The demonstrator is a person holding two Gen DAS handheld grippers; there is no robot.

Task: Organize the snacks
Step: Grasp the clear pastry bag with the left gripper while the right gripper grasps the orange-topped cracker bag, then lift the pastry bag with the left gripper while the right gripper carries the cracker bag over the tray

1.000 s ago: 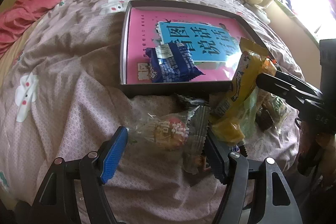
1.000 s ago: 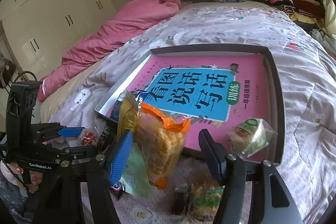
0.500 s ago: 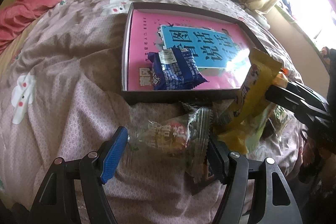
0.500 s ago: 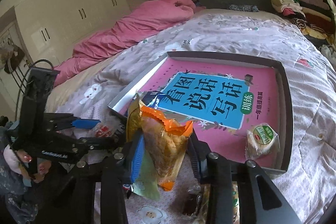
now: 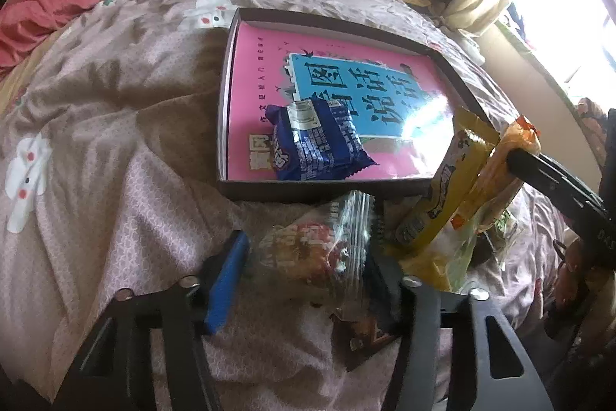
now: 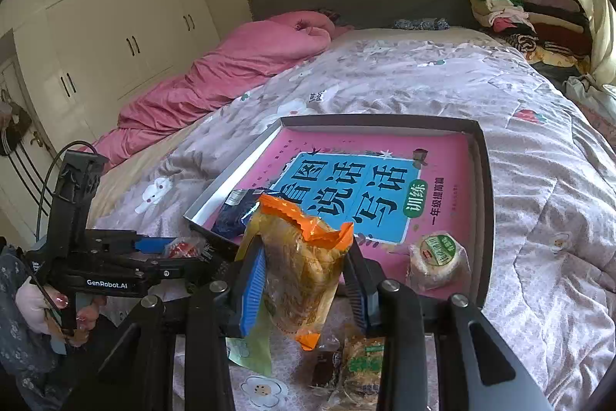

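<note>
My left gripper (image 5: 308, 251) is low over the bedspread. Its jaws are closing, with both pads meeting a clear snack packet (image 5: 319, 249) with a red label. My right gripper (image 6: 304, 257) is shut on an orange-topped snack bag (image 6: 300, 268) and holds it upright just in front of the tray's near rim (image 6: 208, 224). A yellow packet (image 5: 442, 195) hangs against that bag. The dark tray (image 5: 227, 103), lined with a pink book, holds a blue packet (image 5: 315, 145) and a round green-labelled cake (image 6: 437, 257).
More snacks lie on the bedspread below the right gripper: a green-labelled packet (image 6: 362, 368) and a small dark one (image 6: 323, 368). A pink duvet (image 6: 231, 72) is heaped at the far left. Folded clothes (image 6: 519, 14) are stacked by the headboard.
The left jaws have narrowed onto the clear packet. The right jaws closed on the orange-topped bag, and the bag now stands a little higher near the tray.
</note>
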